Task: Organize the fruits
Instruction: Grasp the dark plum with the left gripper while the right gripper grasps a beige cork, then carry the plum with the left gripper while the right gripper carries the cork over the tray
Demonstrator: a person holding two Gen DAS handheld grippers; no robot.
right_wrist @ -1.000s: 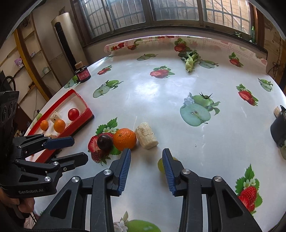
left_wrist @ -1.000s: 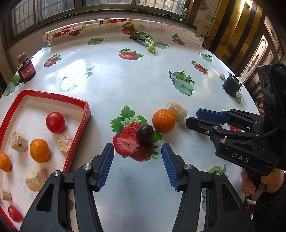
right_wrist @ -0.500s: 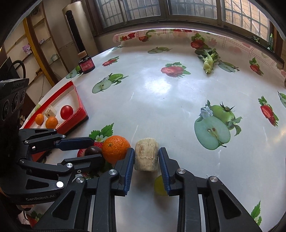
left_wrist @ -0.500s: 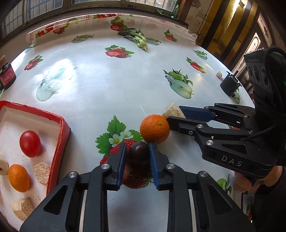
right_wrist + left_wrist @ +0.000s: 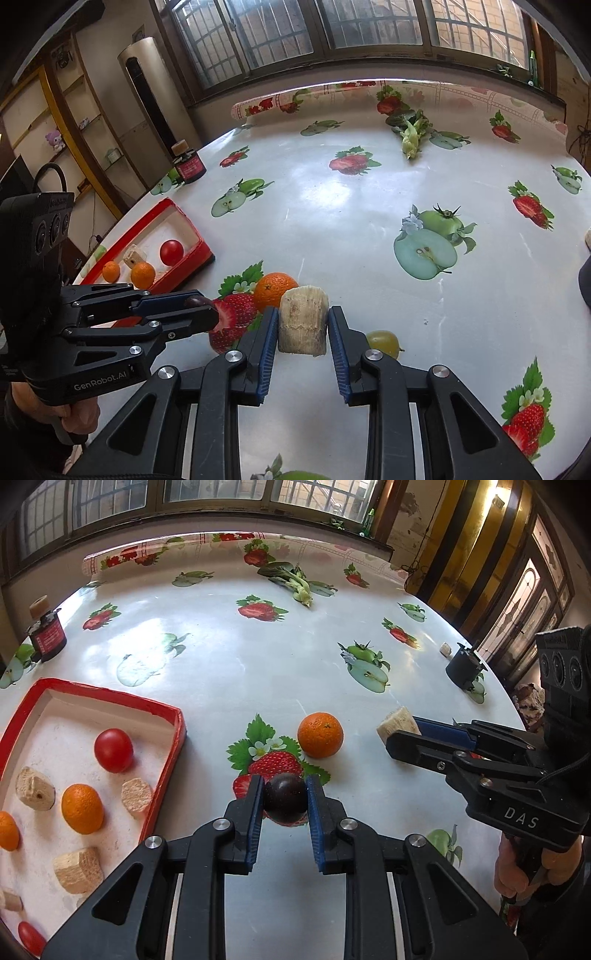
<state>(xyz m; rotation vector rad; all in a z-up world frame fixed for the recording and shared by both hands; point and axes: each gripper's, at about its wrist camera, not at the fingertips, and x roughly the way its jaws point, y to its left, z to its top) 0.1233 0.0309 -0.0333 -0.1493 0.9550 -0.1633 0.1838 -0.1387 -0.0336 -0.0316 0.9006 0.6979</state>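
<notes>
Fruit already fills the red tray (image 5: pixel 162 716); your left gripper (image 5: pixel 284 799) clamps a dark plum (image 5: pixel 285 797), right gripper (image 5: pixel 303 328) a pale chunk (image 5: pixel 303 325). Orange (image 5: pixel 320 734) & green grape (image 5: pixel 384 341) remain on the table (image 5: pixel 221 657).

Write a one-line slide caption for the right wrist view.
Right gripper clamps a pale cut chunk beside an orange on the fruit-print tablecloth.

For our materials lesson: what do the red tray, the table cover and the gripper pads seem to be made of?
Red tray: probably painted foam, since its rim is chipped and its white floor grainy.
Table cover: likely glossy plastic sheet; it mirrors window light over printed fruit.
Pads of the left hand-held gripper: blue, ribbed, perhaps rubber.
</notes>
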